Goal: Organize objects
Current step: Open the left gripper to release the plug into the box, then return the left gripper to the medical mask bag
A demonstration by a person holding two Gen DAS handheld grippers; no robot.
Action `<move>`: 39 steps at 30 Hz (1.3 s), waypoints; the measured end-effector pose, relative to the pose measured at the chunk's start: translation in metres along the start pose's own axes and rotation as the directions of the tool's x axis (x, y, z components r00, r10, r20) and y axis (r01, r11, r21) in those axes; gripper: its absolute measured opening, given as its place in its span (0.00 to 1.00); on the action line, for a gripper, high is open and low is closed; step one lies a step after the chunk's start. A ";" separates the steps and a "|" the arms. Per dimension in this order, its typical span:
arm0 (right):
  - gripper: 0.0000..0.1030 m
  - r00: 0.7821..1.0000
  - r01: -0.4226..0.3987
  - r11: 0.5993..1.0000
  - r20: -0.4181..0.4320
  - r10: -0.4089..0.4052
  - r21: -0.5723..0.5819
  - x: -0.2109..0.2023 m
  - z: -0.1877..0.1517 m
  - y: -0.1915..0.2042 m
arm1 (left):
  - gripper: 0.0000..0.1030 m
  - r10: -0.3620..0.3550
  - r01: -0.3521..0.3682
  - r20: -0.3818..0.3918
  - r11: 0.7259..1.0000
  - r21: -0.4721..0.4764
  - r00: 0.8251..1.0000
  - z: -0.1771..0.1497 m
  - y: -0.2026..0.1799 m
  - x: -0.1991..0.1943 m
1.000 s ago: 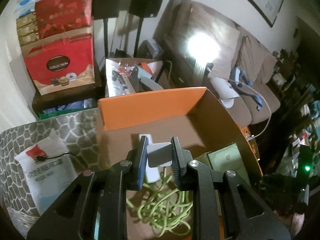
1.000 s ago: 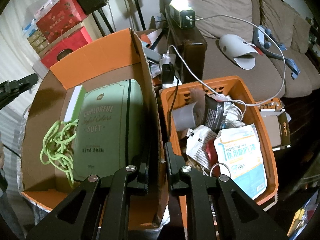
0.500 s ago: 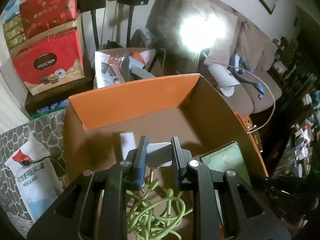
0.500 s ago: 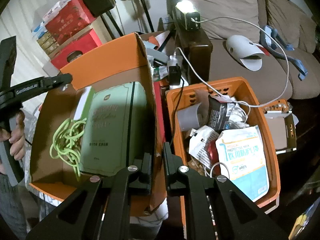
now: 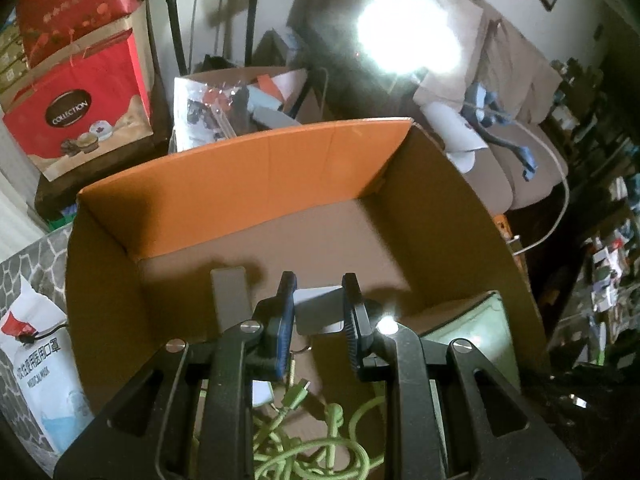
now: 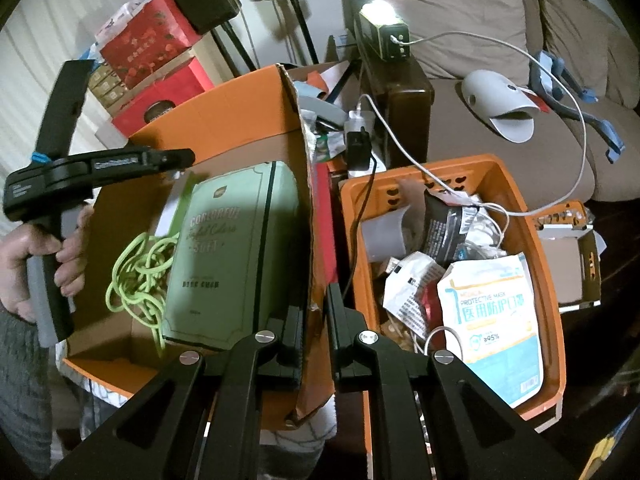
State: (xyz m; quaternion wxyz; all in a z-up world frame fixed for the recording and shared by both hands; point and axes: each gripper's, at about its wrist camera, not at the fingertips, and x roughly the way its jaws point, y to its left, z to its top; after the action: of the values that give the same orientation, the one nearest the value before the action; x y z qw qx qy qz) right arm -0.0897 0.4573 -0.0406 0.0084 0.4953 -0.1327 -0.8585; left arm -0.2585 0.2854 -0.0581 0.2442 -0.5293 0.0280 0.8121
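Two claws work at one cardboard box [image 5: 248,184]. The left claw [image 5: 319,312] pinches a small white card [image 5: 318,310] between its fingers and holds it over the box's open interior, above the brown floor. Just below the card, a small key ring [image 5: 301,349] shows between the fingers; whether it hangs from the card I cannot tell. Beneath the claw a green cable [image 5: 320,440] lies tangled on the box floor, a flat white strip [image 5: 230,300] lies to its left, and a pale green book [image 5: 476,328] sits at the right side of the box.

The right claw [image 6: 314,320] is closed on the box's right-hand wall [image 6: 310,216], one finger inside and one outside the cardboard. From this view the green book [image 6: 236,252] lies flat next to that wall, with the cable [image 6: 140,272] heaped beside it toward the left. The person's left hand [image 6: 36,256] grips the other tool's handle at the box's left edge.

Just right of the box stands an orange plastic basket [image 6: 552,280], full of packets, with a mask packet [image 6: 492,320] on top and a white cord running into it. Another mask packet [image 5: 36,368] lies left of the box on a stone-patterned cloth [image 5: 28,256]. Behind are red gift boxes [image 5: 80,108], a bright lamp [image 6: 380,8] and a brown sofa [image 6: 480,20].
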 end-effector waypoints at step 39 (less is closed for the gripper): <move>0.09 1.000 0.028 0.999 0.008 -0.028 -0.015 0.000 -0.003 0.004 | 0.78 0.059 -0.060 0.177 0.998 0.002 0.982 -0.013 0.021 -0.080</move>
State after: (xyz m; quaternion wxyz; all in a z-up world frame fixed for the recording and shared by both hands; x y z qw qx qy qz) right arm -0.0877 0.4527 -0.0408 -0.0006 0.4936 -0.1192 -0.8615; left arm -0.2310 0.2342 0.0014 0.2232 -0.4532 0.0252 0.8627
